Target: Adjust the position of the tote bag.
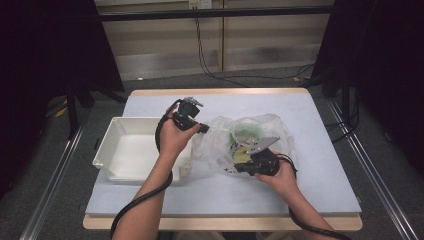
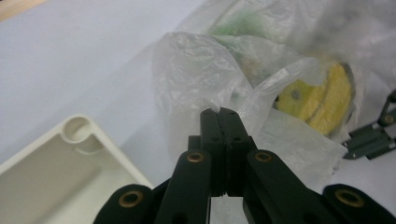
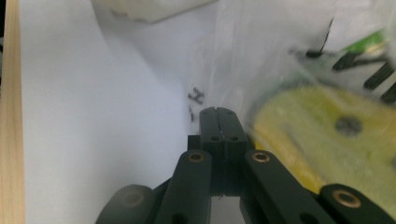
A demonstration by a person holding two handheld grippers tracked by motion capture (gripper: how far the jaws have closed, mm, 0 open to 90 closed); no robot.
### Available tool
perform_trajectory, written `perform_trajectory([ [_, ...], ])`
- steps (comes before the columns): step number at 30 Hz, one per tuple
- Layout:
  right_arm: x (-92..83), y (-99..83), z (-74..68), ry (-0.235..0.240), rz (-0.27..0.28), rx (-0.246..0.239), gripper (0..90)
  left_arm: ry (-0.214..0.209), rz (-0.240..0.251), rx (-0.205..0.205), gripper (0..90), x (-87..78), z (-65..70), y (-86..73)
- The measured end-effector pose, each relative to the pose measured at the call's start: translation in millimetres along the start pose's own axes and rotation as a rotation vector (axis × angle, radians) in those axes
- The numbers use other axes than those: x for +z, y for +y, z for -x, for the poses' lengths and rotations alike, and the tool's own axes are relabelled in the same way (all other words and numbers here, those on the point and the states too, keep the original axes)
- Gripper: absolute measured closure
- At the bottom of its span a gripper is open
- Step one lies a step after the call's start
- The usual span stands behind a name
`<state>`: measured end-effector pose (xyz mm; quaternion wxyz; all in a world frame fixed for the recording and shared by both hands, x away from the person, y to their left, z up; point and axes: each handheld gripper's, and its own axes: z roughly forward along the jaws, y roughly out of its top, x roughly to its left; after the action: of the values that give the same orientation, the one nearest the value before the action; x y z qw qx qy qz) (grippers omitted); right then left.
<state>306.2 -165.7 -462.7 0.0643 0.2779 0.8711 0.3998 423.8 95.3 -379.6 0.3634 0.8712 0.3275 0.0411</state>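
A clear plastic bag (image 1: 250, 137) lies crumpled in the middle of the table, holding a yellow round item (image 2: 324, 98) and something green (image 1: 245, 130). My left gripper (image 1: 204, 128) is at the bag's left edge, its jaws shut on a fold of the film (image 2: 219, 112). At the bag's near edge, my right gripper (image 1: 236, 169) is shut on the plastic (image 3: 218, 111), just beside the yellow item (image 3: 322, 135). Black and green print (image 3: 369, 70) shows on the bag. What else the bag holds is blurred by the film.
A white tray (image 1: 122, 150) stands left of the bag, its corner (image 2: 77, 130) close to my left gripper. The pale blue table top (image 1: 320, 165) has a wooden edge (image 3: 9, 116). Cables trail from both grippers toward the person.
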Motion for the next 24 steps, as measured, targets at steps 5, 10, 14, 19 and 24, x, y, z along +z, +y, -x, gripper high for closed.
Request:
perform_trajectory([
  [5, 1.2, -9.9, -1.8, 0.013, -0.043, -0.005, 90.0, -0.01, 0.037, -0.067, 90.0, -6.1, -13.3, -3.5],
  [10, -4.9, 0.7, 0.4, -0.056, 0.07, 0.018, 69.8, -0.037, 0.027, -0.055, 90.0, -8.3, -11.5, -4.6],
  [14, -5.4, 17.9, -0.5, -0.105, 0.115, 0.019, 48.6, -0.049, 0.027, -0.078, 90.0, -8.0, -11.6, -5.9],
  [19, 12.6, 37.3, 8.6, -0.148, 0.111, 0.026, 29.3, -0.069, 0.018, -0.071, 90.0, -8.5, -12.9, -7.9],
  [24, 38.1, 48.7, 19.5, -0.158, 0.089, 0.036, 19.3, -0.094, 0.008, -0.078, 90.0, -9.0, -12.7, -9.3],
])
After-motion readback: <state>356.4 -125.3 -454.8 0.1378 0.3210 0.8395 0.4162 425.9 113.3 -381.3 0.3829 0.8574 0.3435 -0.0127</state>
